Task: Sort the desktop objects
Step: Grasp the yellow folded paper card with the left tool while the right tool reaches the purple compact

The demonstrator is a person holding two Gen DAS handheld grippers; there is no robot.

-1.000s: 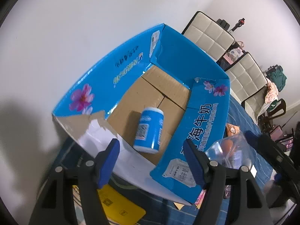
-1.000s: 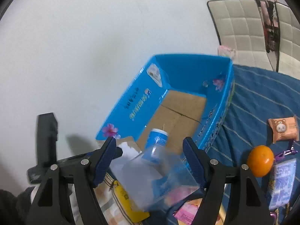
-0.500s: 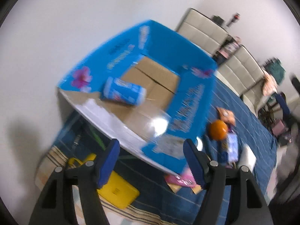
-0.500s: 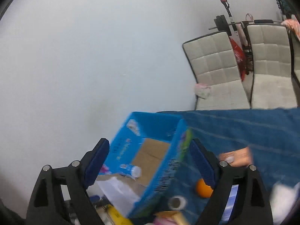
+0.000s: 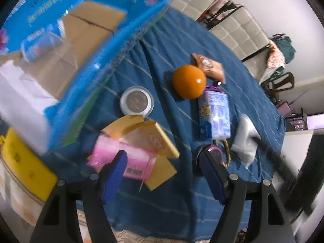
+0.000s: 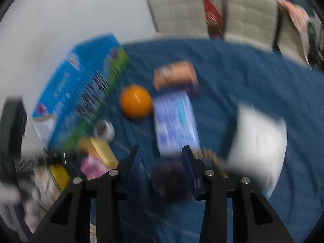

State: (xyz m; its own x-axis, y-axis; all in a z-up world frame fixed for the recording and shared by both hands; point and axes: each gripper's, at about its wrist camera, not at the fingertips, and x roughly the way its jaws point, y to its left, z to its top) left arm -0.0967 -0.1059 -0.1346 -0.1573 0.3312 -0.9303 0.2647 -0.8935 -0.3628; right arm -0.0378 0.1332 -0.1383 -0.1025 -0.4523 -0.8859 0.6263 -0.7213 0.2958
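A blue cardboard box stands at the left on a blue cloth; a blue-and-white bottle and a clear bag lie inside it. On the cloth lie an orange, a round lidded tin, a blue tissue pack, an orange snack packet, a pink and yellow package and a white bag. My left gripper is open and empty above the pink package. My right gripper is open and empty above a dark purple object; that view is blurred.
A yellow flat object lies at the left edge beside the box. White padded chairs stand behind the table. The orange, tissue pack and white bag show in the right wrist view too.
The clear bag left my right gripper and now lies in the box. Both grippers swung away from the box toward the items on the cloth. The right jaws stand narrower.
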